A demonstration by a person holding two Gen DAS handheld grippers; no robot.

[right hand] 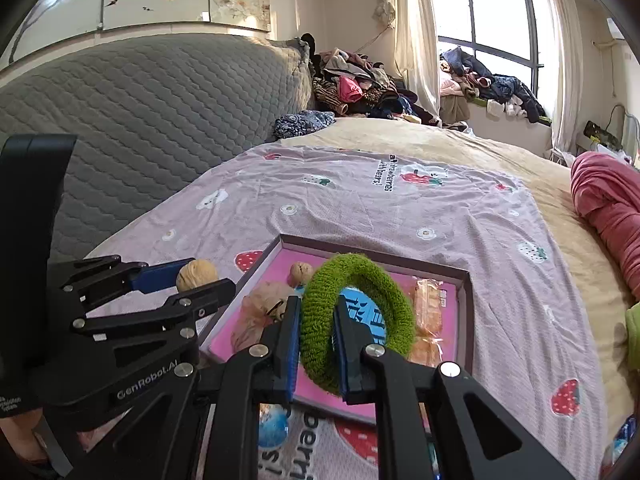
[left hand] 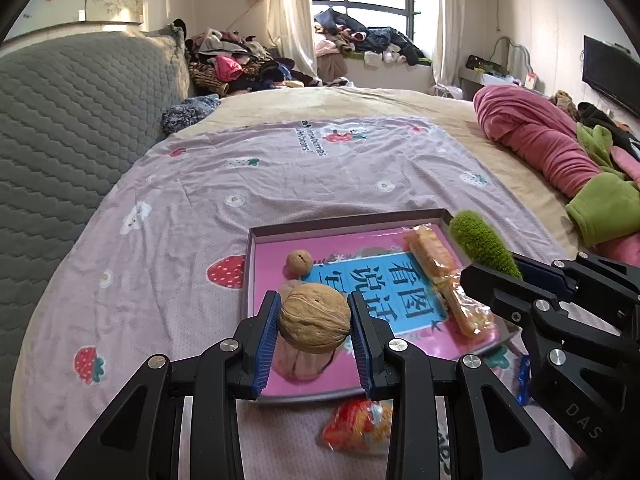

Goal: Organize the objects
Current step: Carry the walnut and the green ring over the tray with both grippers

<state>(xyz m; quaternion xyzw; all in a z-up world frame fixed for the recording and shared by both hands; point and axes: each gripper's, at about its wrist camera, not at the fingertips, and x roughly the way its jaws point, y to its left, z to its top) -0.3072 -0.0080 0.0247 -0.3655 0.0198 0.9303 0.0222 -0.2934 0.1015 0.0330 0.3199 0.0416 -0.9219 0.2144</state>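
The left hand-held gripper (left hand: 314,322) clamps a walnut (left hand: 315,317) above the near edge of the tray (left hand: 344,220). Beside it, the right hand-held gripper (right hand: 316,344) pinches a green scrunchie (right hand: 356,312) over that tray.

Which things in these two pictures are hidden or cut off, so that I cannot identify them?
- Left wrist view: the red-orange packet is partly covered by the left tongs; its label is unreadable.
- Left wrist view: the blue wrapper is mostly behind the right tongs.
- Right wrist view: the tray's printed title is mostly hidden by the green scrunchie.
- Right wrist view: the pink bag hides its contents.
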